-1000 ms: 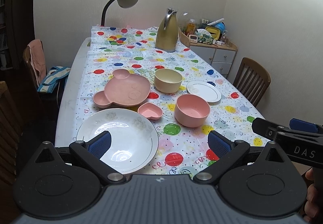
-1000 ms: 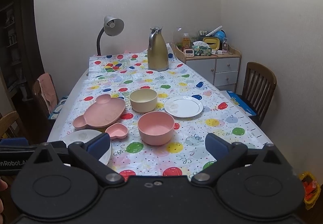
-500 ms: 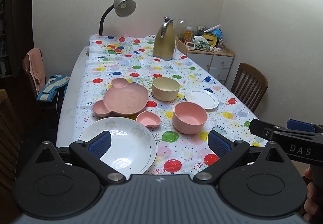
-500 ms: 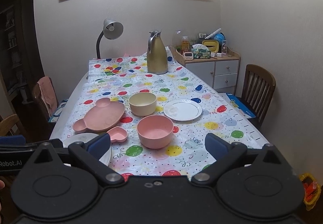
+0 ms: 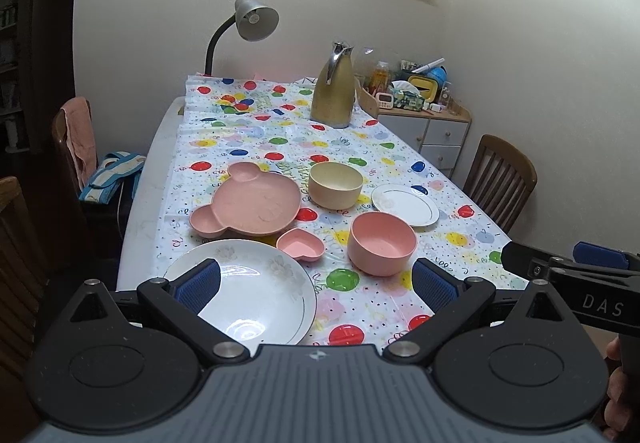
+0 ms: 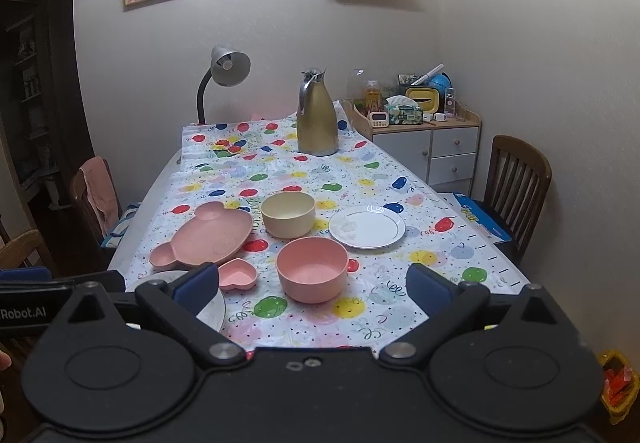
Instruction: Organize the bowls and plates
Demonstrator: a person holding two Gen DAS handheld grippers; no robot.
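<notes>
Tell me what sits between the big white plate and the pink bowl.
The small pink heart-shaped dish lies between the big white plate and the pink bowl, apart from both; the left wrist view shows it best.

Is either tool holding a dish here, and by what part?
Nothing is held. The left tool and right tool are both open, above the table's near edge.

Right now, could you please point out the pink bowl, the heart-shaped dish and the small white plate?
pink bowl [image 6: 311, 269]: right wrist view, inner floor.
heart-shaped dish [image 5: 300, 243]: left wrist view, inside centre.
small white plate [image 6: 367, 226]: right wrist view, flat centre.
</notes>
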